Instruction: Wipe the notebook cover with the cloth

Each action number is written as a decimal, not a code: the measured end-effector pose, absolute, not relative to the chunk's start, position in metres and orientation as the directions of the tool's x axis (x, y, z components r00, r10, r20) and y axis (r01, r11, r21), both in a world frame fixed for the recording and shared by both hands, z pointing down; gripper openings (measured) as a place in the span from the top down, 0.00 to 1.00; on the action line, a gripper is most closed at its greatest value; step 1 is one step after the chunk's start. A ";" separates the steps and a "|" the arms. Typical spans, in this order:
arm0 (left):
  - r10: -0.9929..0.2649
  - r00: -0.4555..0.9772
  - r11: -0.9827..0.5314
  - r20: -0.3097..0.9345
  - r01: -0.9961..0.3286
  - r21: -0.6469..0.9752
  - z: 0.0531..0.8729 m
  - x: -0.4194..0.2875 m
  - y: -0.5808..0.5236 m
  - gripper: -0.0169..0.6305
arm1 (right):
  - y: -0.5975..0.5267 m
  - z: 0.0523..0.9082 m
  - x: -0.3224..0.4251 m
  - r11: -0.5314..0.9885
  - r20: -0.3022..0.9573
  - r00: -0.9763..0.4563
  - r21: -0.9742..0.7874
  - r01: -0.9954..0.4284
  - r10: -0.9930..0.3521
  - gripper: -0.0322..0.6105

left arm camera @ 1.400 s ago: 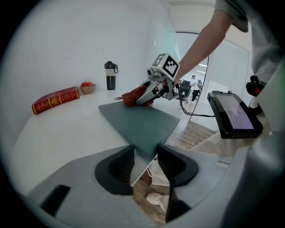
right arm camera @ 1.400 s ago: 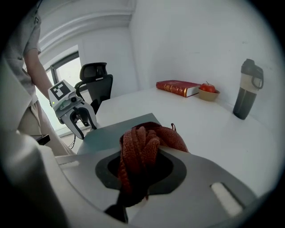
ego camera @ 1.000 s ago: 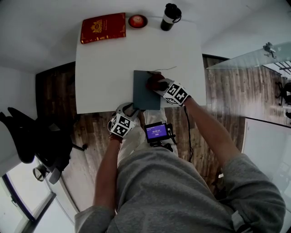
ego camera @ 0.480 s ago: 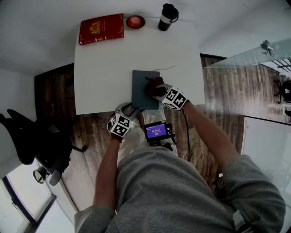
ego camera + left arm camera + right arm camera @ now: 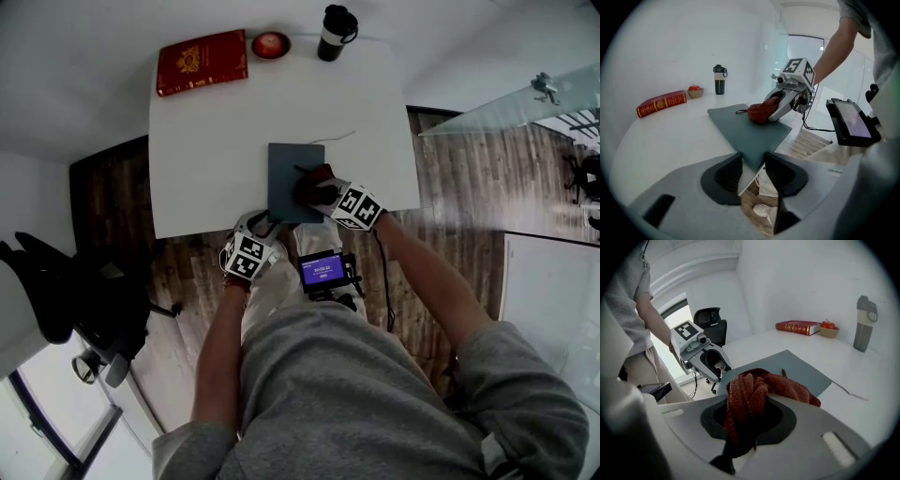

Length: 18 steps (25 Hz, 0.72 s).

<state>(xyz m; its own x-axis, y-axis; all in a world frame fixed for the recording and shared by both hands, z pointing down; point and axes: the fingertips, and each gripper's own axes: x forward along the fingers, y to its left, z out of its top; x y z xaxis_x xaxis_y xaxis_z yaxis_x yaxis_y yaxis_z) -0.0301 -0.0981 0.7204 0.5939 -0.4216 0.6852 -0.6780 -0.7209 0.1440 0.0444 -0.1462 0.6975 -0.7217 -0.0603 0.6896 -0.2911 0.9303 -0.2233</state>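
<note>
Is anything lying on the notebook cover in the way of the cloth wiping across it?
Nothing visible does. The right gripper holds the red cloth on the grey notebook, and the rest of its cover is bare. The left gripper only pinches its near corner.

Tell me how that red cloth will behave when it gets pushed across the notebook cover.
The cloth looks floppy: it bunches in thick knitted folds in the right gripper, so it will probably crumple and drag rather than slide flat. It seems light and soft, unlikely to scratch the notebook. Its loose loop might snag.
</note>
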 end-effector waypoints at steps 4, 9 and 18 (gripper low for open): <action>-0.418 0.598 -0.721 0.684 -0.676 0.151 0.718 -0.030 -0.098 0.74 | -0.137 0.696 0.045 0.925 0.679 -0.732 -0.238 -0.297 -0.060 0.83; -0.418 0.598 -0.719 0.684 -0.678 0.154 0.718 -0.030 -0.099 0.74 | -0.123 0.696 0.045 0.912 0.669 -0.740 -0.260 -0.318 -0.067 0.83; -0.433 0.590 -0.693 0.682 -0.702 0.167 0.714 -0.032 -0.102 0.76 | -0.103 0.692 0.047 0.887 0.643 -0.758 -0.278 -0.368 -0.112 0.83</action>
<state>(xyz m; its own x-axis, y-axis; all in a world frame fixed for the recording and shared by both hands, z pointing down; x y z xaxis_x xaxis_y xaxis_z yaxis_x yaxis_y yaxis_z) -0.0318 -0.1018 0.7136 0.5895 -0.4333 0.6817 -0.7018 -0.6926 0.1666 0.0475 -0.1031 0.6924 -0.7577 -0.1123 0.6429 -0.3677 0.8873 -0.2784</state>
